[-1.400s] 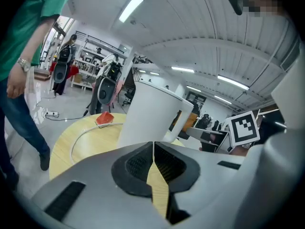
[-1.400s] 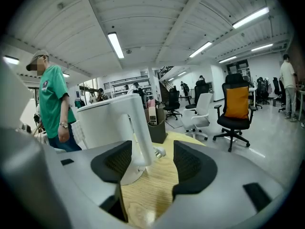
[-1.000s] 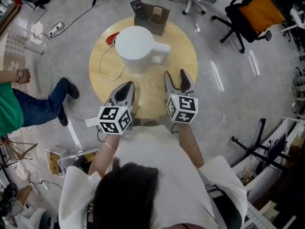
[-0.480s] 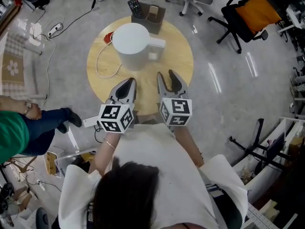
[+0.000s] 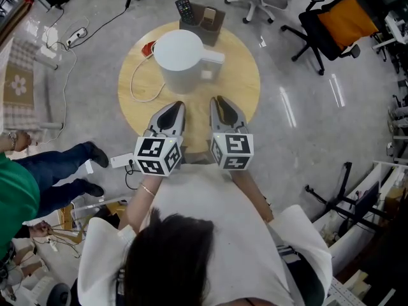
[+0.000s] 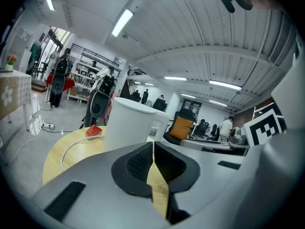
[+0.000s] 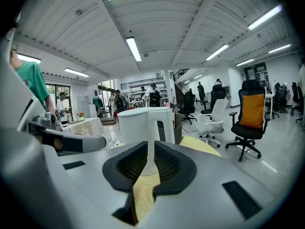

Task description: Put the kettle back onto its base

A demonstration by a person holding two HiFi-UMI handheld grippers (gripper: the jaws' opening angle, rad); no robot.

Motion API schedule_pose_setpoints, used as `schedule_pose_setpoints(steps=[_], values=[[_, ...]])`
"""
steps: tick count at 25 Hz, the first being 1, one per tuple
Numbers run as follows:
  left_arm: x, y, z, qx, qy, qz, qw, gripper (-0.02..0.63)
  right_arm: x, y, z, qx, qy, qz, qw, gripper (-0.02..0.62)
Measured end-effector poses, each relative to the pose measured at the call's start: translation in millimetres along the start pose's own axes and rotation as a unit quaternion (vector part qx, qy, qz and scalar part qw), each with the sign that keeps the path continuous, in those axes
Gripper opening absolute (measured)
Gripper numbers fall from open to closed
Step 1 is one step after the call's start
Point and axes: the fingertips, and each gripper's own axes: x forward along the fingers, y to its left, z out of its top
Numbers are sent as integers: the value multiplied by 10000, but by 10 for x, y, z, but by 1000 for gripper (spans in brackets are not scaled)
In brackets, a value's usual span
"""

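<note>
Kettle [image 5: 181, 59] stands upper centre on round table [image 5: 245, 88]; left gripper [image 5: 172, 109] pinched together, right gripper [image 5: 220, 103] just closing to a narrow, empty gap.

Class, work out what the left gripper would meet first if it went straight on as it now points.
The left gripper would most likely hit the white kettle straight ahead; depth is unclear.

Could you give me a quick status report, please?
Left gripper shut, empty. Right gripper just closing, narrow gap, empty. Kettle upright on table, untouched. Nothing in between.
</note>
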Motion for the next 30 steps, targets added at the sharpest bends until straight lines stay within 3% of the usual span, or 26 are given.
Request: schedule_pose_setpoints(steps=[15, 30], values=[[49, -72, -48, 52, 82, -2, 10000, 32, 12, 148, -103, -163, 296, 108, 9994, 32], [-10, -42, -63, 70, 134, 141, 9998, 32, -42, 262, -40, -202, 104, 238, 9995, 26]])
